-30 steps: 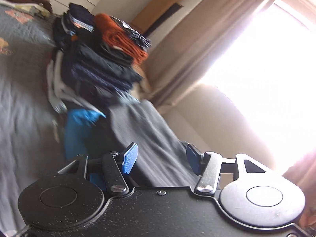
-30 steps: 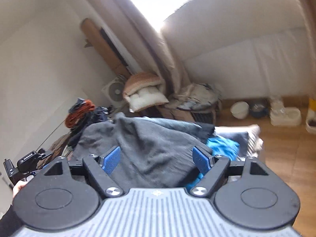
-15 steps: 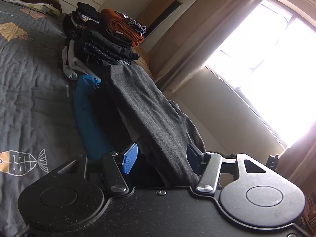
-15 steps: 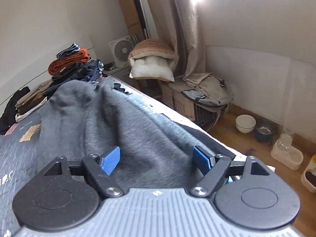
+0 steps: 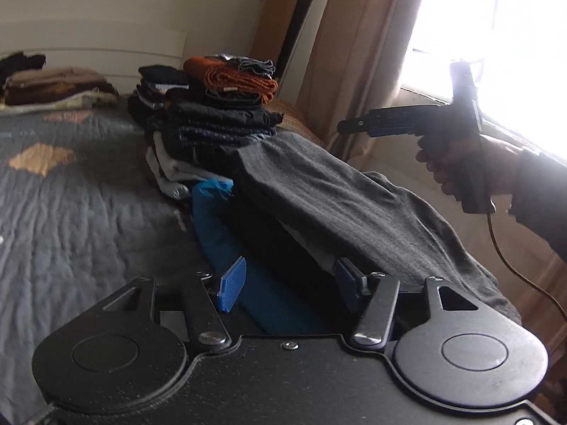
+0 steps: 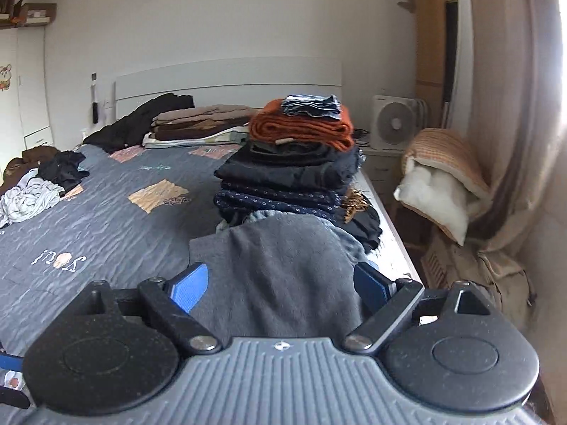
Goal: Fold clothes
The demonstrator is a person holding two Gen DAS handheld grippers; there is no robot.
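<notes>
Left gripper (image 5: 287, 281): I read its jaws as wide apart, nothing between the blue pads; a blue garment (image 5: 226, 233) and dark cloth lie just beyond them.
Right gripper (image 6: 280, 283): I read its jaws as wide apart; the grey garment (image 6: 283, 269) lies under and between the fingers, and I cannot tell whether a pad touches it.
Grey garment, location: draped along the bed's right edge, its far end against the foot of the folded stack (image 6: 294, 163).
Folded stack: dark items below, an orange knit (image 6: 301, 127) above, a small denim piece on top; it stands near the bed's right edge.
Left view only: the right gripper from outside, held in a hand (image 5: 450, 163) above the grey garment (image 5: 336, 191), with a trailing cable.
Right view only: headboard (image 6: 226, 78), fan (image 6: 395, 124), loose clothes (image 6: 32, 191) at the bed's left edge.
Hidden: the grey garment's near end is cut off behind both gripper bodies.
Hard to read: the window is blown out white.
</notes>
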